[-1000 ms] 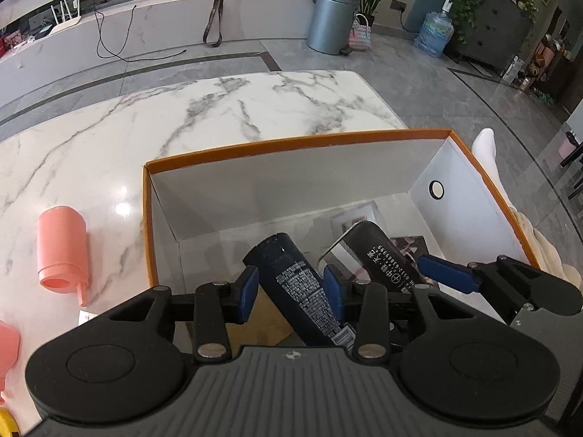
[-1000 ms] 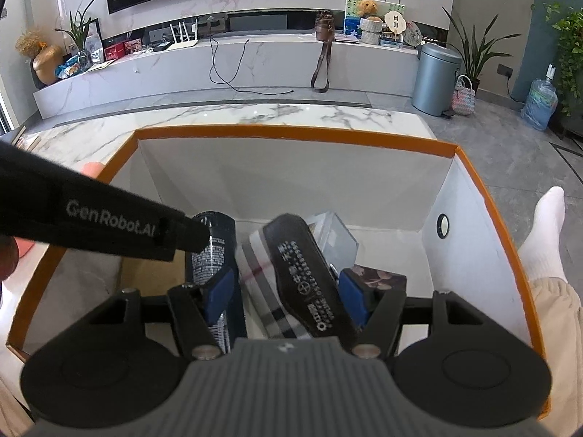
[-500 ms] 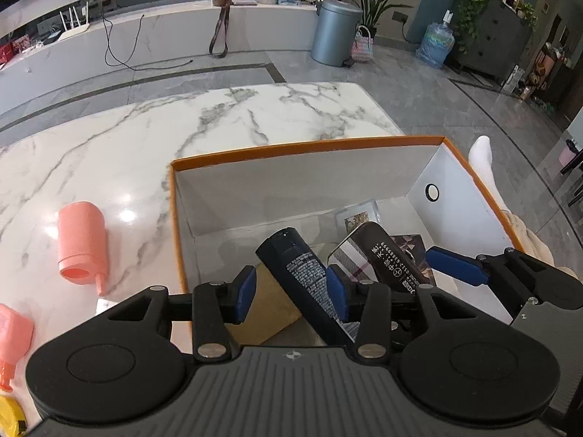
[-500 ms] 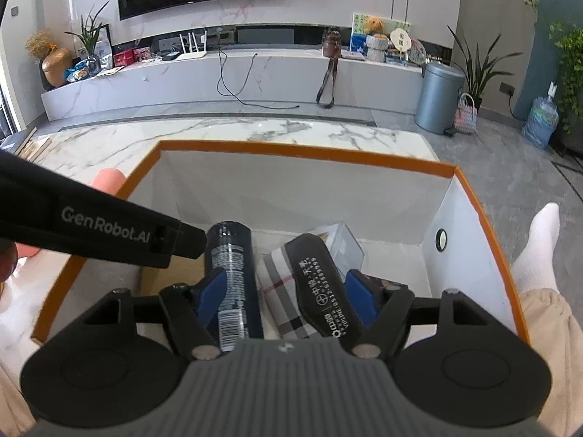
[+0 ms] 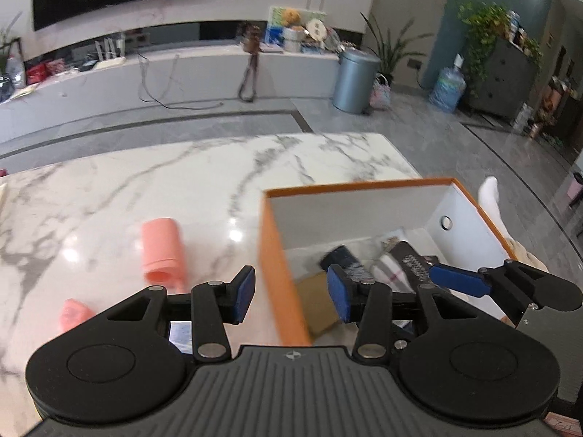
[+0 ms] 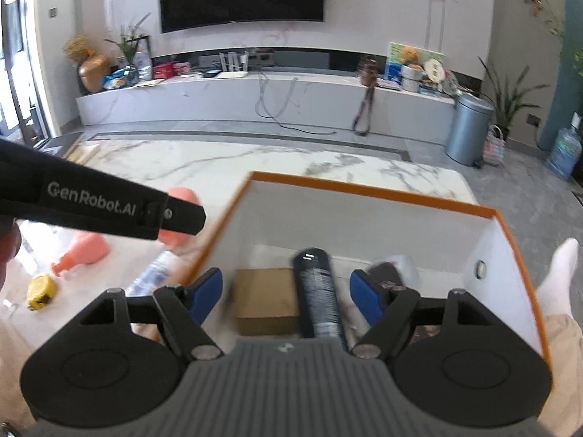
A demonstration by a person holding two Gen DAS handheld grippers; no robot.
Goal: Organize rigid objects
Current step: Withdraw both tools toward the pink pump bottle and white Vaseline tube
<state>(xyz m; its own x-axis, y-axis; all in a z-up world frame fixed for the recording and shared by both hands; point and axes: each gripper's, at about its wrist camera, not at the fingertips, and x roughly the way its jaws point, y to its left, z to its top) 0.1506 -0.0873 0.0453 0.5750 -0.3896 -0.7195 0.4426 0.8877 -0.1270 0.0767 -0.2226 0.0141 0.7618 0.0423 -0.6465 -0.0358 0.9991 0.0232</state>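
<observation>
An orange-rimmed white box [image 5: 278, 240] [image 6: 368, 191] stands on the marble table. Inside lie a dark cylindrical can [image 6: 320, 291] [image 5: 346, 258], a brown cardboard box [image 6: 266, 300] [image 5: 317, 298] and a black case on checked fabric [image 5: 410, 260]. My left gripper [image 5: 291, 293] is open and empty, straddling the box's left wall from above. My right gripper [image 6: 286, 296] is open and empty above the box, the can between its fingers but apart from them. A pink cup [image 5: 162, 249] lies on its side on the table, left of the box.
Left of the box lie a pink bottle [image 6: 82, 253], a yellow tape measure [image 6: 42, 293] and a clear plastic bottle [image 6: 155, 273]. A person's socked foot [image 6: 557, 273] is right of the box. The table's far edge runs behind the box.
Both grippers have pulled back and up from the box. The left one has swung left over the box wall. The right one has let go of the checked black case, which now lies in the box.
</observation>
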